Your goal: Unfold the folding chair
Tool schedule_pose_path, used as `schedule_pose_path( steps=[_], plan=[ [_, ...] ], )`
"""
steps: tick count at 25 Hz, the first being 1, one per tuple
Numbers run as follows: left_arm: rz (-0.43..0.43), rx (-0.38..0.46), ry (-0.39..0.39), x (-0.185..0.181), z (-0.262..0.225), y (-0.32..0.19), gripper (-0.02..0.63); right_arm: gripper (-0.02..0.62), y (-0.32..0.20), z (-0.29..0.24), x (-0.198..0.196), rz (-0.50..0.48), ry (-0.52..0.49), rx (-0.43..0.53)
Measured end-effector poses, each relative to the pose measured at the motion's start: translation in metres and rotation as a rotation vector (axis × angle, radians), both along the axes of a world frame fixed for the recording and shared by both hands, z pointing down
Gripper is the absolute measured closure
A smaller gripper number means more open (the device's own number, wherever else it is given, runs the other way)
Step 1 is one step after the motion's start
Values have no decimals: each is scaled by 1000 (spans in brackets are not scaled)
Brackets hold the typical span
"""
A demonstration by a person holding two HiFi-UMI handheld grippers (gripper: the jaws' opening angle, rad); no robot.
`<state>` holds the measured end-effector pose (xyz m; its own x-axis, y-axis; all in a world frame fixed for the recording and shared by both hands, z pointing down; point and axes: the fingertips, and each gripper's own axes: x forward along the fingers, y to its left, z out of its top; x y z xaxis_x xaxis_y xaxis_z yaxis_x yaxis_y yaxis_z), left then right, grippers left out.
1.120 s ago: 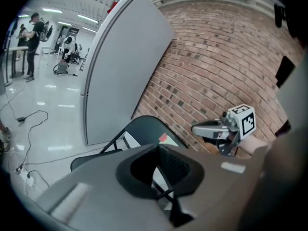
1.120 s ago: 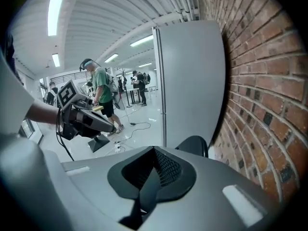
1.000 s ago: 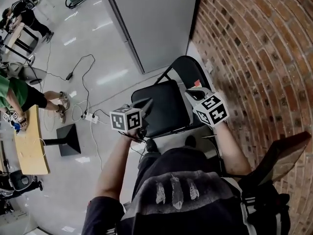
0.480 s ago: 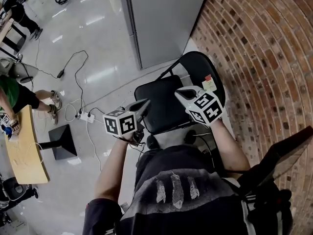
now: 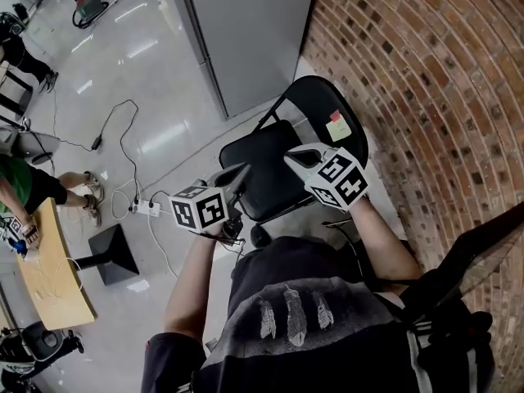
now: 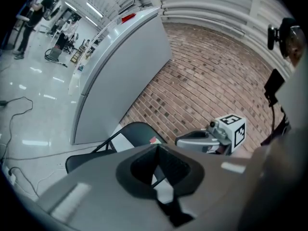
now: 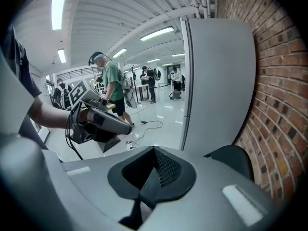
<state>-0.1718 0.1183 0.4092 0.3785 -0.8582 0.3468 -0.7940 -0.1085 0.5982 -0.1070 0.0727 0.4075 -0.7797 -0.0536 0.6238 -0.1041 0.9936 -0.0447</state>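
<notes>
Brick wall [image 5: 426, 97], glossy pale floor [image 5: 147, 88], grey panel [image 5: 246, 31] behind. Left gripper [image 5: 241, 173] clenched, nothing between its jaws, tip by the seat's left edge. Right gripper [image 5: 295, 155] likewise pinched empty, over the seat's right side. Black-and-white square markers on both cubes. Folding chair [image 5: 262, 178] stood opened out, smooth black seat, rounded back near the brick. Yellow-and-red sticker [image 5: 336, 126] on the back, print unreadable. Wooden desk [image 5: 45, 277] lay well apart, its long edge facing the chair.

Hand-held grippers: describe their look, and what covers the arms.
The left hand-held gripper and right hand-held gripper have grey moulded bodies tapering to dark-lined jaws. Each carries a white cube with black square markers. The forearms are bare below a dark short sleeve.
</notes>
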Motion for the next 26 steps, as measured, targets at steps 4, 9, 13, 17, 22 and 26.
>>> schedule_pose_path(
  steps=[4, 9, 13, 17, 22, 26],
  plan=[
    [12, -3, -37, 19, -15, -1, 603, 594, -2, -7, 18, 7, -30, 18],
    [35, -8, -57, 58, -22, -3, 603, 594, 2, -9, 54, 10, -62, 2],
    [64, -39, -79, 93, -19, 7, 603, 594, 7, -6, 93, 42, -83, -33],
    [51, -51, -87, 115, -17, 17, 603, 594, 13, -2, 120, 41, -88, -41],
    [15, -84, -97, 134, -10, 41, 603, 594, 32, 6, 131, 0, -94, -74],
    [-4, -88, -108, 142, -9, 52, 603, 594, 38, 11, 133, -21, -91, -83]
  ],
)
